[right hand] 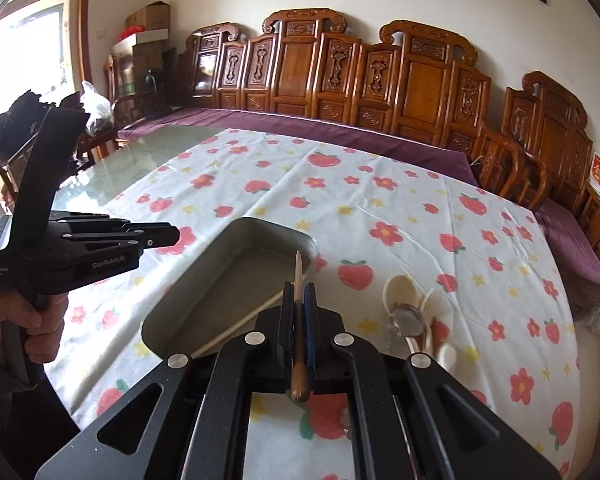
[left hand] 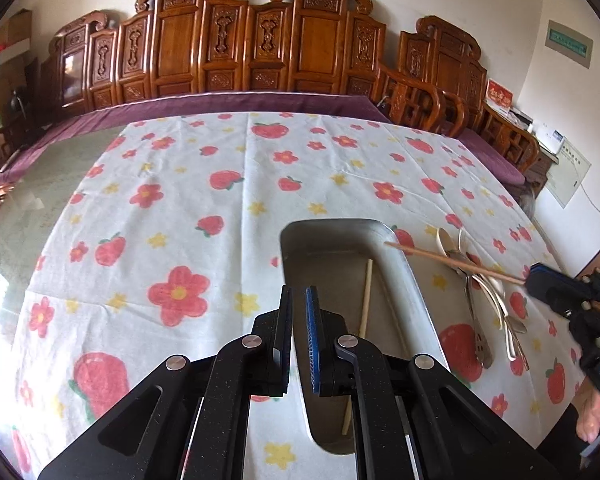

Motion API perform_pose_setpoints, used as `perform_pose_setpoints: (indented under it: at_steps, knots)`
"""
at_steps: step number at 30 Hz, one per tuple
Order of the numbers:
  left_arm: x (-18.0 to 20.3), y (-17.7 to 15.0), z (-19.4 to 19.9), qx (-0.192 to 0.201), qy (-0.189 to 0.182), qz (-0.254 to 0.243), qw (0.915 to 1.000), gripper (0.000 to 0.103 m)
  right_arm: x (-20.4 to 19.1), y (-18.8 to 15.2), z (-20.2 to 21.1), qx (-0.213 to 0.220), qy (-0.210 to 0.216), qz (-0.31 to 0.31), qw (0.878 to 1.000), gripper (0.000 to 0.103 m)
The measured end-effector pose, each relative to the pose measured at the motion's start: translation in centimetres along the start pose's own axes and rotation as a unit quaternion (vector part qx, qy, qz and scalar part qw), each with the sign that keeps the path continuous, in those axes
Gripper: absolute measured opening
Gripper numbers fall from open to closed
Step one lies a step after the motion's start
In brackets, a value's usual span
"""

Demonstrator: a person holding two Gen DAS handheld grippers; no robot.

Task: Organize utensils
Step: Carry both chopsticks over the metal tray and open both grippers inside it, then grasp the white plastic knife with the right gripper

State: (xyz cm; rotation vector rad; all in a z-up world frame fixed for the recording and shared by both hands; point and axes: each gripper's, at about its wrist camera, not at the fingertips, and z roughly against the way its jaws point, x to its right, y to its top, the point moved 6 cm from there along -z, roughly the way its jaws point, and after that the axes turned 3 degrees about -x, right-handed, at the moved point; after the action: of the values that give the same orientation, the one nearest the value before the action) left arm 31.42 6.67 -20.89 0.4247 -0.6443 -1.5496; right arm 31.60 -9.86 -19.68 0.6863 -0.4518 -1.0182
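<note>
Over the flowered tablecloth, the left gripper hung with its fingers drawn nearly together and nothing between them. Its view showed the metal tray with one pale chopstick lying inside, and the heap of spoons just right of the tray. Only the right wrist view showed the right gripper clamped on a brown chopstick, its tip above the tray's rim.
</note>
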Motion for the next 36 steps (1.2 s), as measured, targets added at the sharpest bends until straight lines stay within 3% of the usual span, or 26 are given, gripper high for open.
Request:
perform_pose_setpoints:
  at_steps: [8,15,18,19,20,26,28,30,36]
  knots:
    - [-2.2,0.7,0.8,0.010,0.009,0.016,0.9998,0.006,-3.8,0.2,-6.6,-0.033,0.008,0.006,0.999,0.006]
    - [-2.6,0.8,0.8,0.013,0.010,0.020,0.9997,0.006,-5.0,-1.6,-9.4,-0.076,0.032,-0.019,0.996,0.007]
    - [-2.4,0.9,0.9,0.014,0.008,0.017,0.9997,0.006,-5.2,-2.3,-9.8,-0.089,0.044,-0.022,0.995,0.017]
    - [-2.3,0.9,1.0,0.014,0.007,0.016,0.9997,0.006,-5.2,-2.4,-9.7,-0.090,0.046,-0.023,0.995,0.028]
    - [-2.2,0.9,1.0,0.015,0.007,0.014,0.9998,0.006,-5.1,-2.5,-9.5,-0.087,0.050,-0.026,0.995,0.031]
    - [-0.8,1.0,1.4,0.018,-0.002,0.005,0.9998,0.007,-2.6,-2.5,-5.4,-0.059,0.055,-0.044,0.996,0.031]
    - [-0.1,0.9,1.6,0.021,-0.007,0.001,0.9997,0.026,-0.9,-2.7,-3.3,-0.046,0.047,-0.051,0.997,0.031]
    - [1.0,0.8,1.9,0.027,-0.011,-0.009,0.9995,0.039,1.0,-3.1,-1.4,-0.032,0.032,-0.056,0.997,0.031]
    - [4.4,0.4,1.4,0.026,-0.030,-0.024,0.9989,0.057,7.8,-4.9,2.0,-0.018,-0.019,-0.082,0.996,0.031]
